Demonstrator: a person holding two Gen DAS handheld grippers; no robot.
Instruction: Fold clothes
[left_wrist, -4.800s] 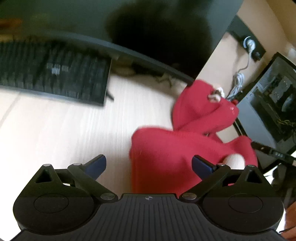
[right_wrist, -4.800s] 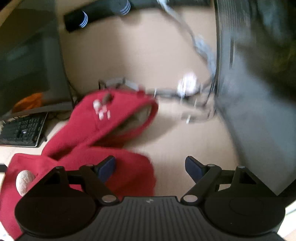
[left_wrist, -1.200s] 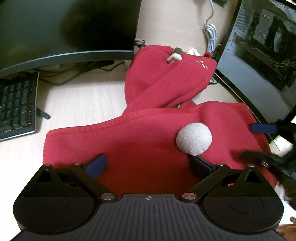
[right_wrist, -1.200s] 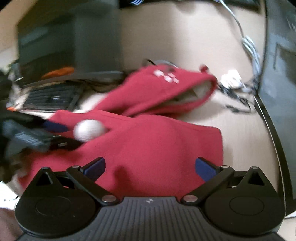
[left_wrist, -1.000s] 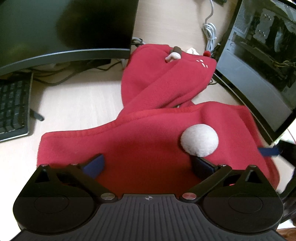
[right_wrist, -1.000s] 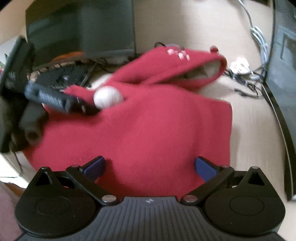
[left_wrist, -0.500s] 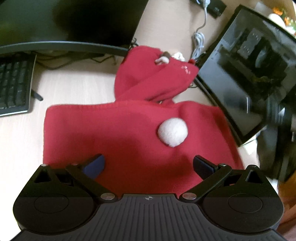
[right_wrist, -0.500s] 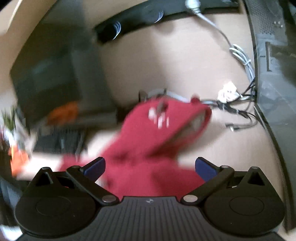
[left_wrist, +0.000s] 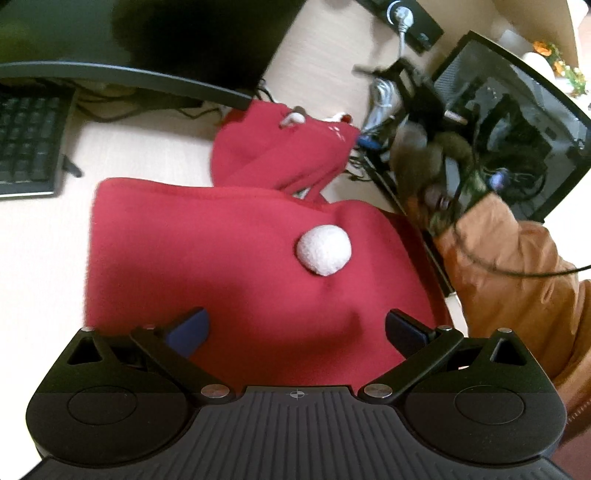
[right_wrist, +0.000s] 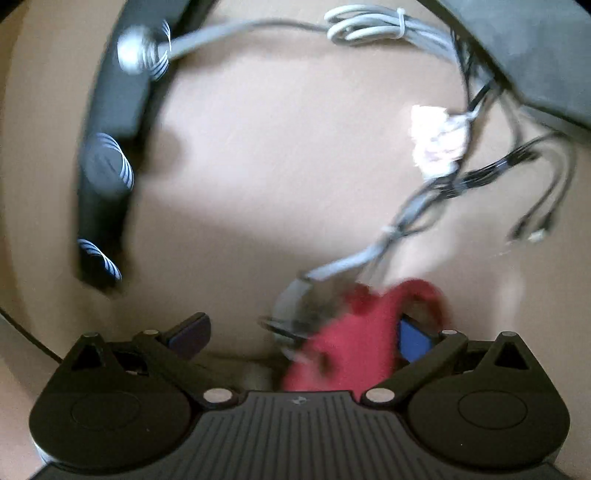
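The pale wooden tabletop (left_wrist: 140, 155) carries everything in front of me. A big dark monitor (left_wrist: 147, 40) stands across the back on the left, and a glass-sided computer case (left_wrist: 517, 122) stands at the right. Between them lies the red fleece garment (left_wrist: 221, 251), its body spread flat with the bottom edge under my left gripper (left_wrist: 295, 326). Its hood (left_wrist: 280, 151) is bunched up at the far end, close to the monitor's foot. My left fingers (left_wrist: 188, 326) are wide apart above the red cloth and hold nothing.

My arm in an orange-brown sleeve (left_wrist: 513, 273) reaches along the right side of the garment toward the hood, carrying my right gripper (right_wrist: 297, 328). From that gripper's blurred view, its fingers are also spread wide; the tip of the hood (right_wrist: 354, 332) lies between them, close against the blue pad of the right-hand finger (right_wrist: 413, 339), unclamped.

A black keyboard (left_wrist: 26, 147) sits at the far left. A black power strip (right_wrist: 107, 155) runs along the wall, with grey cables (right_wrist: 369, 27) trailing nearby. A white pompom (left_wrist: 324, 249) rests on the middle of the garment.
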